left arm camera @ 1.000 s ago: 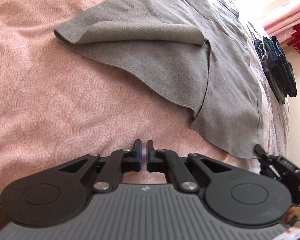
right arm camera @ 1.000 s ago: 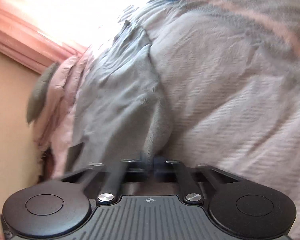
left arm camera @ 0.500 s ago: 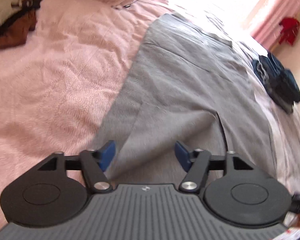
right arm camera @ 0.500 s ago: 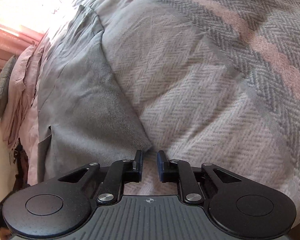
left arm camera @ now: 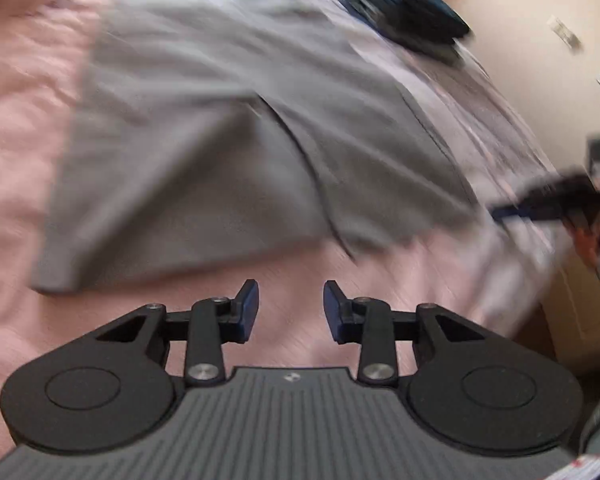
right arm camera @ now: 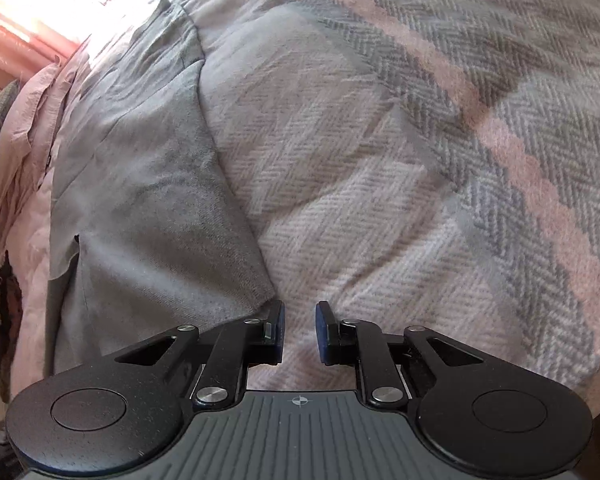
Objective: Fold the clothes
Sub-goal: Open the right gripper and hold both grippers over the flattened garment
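The grey garment [left arm camera: 204, 148] lies spread on the bed, its left part on the pink bedspread [left arm camera: 20, 128] and its right edge on the grey-and-pink herringbone blanket [right arm camera: 420, 168]. One layer already lies folded over, with a diagonal edge running down its middle to the near hem.

The left gripper [left arm camera: 290, 308] hovers just short of the near hem; its jaws have just been closing but stand apart, with only bedspread showing between them. The right gripper [right arm camera: 299, 330] sits at the garment's near right corner; its jaws have just been opening slightly, and they show a narrow gap holding no cloth, the corner lying just beside the left finger.

The step in hand looks like re-gripping the near hem for the next fold. To do it well, each gripper should probably come down on a corner, catch both layers rather than only the top flap, and avoid pinching bedspread or blanket along with the cloth. Lifting both corners evenly should keep the fold line straight.

No container is visible; a dark blue garment [left arm camera: 412, 20] lies in a pile at the far right of the bed.
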Tool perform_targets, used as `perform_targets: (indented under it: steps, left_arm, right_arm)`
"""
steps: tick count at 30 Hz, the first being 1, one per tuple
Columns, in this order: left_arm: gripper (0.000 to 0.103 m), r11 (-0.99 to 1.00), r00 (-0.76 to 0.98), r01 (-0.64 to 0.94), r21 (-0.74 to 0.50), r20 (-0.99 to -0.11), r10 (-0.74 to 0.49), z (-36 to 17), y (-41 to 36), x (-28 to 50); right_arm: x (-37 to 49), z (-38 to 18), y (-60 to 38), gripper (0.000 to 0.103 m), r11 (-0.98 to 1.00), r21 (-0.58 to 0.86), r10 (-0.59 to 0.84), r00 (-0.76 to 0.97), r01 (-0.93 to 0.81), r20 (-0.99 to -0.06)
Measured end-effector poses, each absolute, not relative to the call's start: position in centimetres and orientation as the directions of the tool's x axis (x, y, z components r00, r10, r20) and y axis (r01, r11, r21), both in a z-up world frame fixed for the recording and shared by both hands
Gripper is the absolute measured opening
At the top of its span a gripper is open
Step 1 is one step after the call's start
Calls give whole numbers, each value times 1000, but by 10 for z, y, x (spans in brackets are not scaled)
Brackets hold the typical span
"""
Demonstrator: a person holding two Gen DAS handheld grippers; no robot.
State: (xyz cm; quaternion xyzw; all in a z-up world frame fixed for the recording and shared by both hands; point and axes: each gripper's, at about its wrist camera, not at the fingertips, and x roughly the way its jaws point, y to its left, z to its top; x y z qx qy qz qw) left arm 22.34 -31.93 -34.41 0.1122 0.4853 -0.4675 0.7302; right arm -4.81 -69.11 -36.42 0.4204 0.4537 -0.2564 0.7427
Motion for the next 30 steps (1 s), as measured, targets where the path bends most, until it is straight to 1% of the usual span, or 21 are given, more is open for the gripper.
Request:
perform_targets:
  steps: [1,2,5,7,9,11,12,13,14,15,16,17,18,19,21,22,24,26,28,30]
  left_arm:
    - [37,585,156,764,-272,-802,-576,-340,-317,239]
    - [37,640,216,719,-271,-788,-576,-339,-315,261]
    - [37,718,274,611,-334,-762,-587,-347,-319,318]
    - [37,722,259,608,-330,-777,-574,-361,-333,340]
    - [37,699,215,649,-299,-810,-545,-380,-353,345]
    - [31,697,188,660,-280,-837,-514,-395,-362,337]
    - [20,695,183,650,-306,-826,-534,-395,-360,332]
    - [1,662,139,648,-376,-797,-588,-392,-356,325]
    - [0,604,68,652,-459,-757,-649,-388,-350,315]
    - [0,544,6,672,-503,-731,-683,-382,-347,300]
    - [1,470,-76,706,-529,-717,-693,-377,-344,281]
    - [5,416,-142,735,-535,-721,-678,-374,-341,263]
    - [10,389,-179,754,-529,-735,-654,-371,-337,249]
    - [10,379,-191,766,-518,-748,-636,-368,-331,240]
    - [12,413,-115,783,-466,-759,-640,-357,-319,241]
    - [19,455,-56,775,-439,-764,-642,-353,-315,250]
    - [28,566,78,721,-401,-764,-641,-352,-310,281]
    - [31,649,172,669,-363,-774,-610,-356,-316,313]
    - [44,661,196,676,-325,-786,-586,-366,-326,330]
    - [44,646,129,687,-332,-819,-559,-385,-340,342]
  right_arm:
    - [-45,-363,-690,16,537,376,-12,453,755,-891]
    - [-43,-363,-688,18,550,366,-20,449,751,-893]
    - [-38,-369,-684,20,556,345,-27,432,756,-902]
    - [-38,-372,-682,21,540,345,-33,429,767,-903]
    - [-40,-374,-683,21,522,349,-39,430,778,-902]
    - [-41,-375,-685,21,506,357,-36,432,785,-901]
    - [-42,-374,-686,21,502,360,-33,433,786,-901]
    - [-42,-374,-686,21,502,360,-31,433,786,-901]
    - [-43,-374,-686,21,504,358,-33,432,786,-901]
    - [-44,-373,-686,21,508,356,-36,432,784,-901]
    - [-45,-373,-686,21,511,354,-38,432,783,-901]
    - [-46,-373,-686,21,511,352,-39,431,784,-902]
    - [-47,-373,-686,21,509,353,-39,431,785,-901]
    - [-47,-372,-686,21,507,355,-40,432,786,-901]
    - [-46,-371,-686,21,511,351,-40,430,785,-902]
    - [-45,-371,-686,21,515,348,-41,428,783,-903]
    - [-43,-372,-685,22,526,340,-44,424,779,-905]
    - [-41,-374,-683,22,533,331,-46,417,779,-908]
    - [-40,-374,-682,23,532,327,-48,413,781,-909]
    - [-39,-374,-682,24,539,325,-46,412,777,-910]
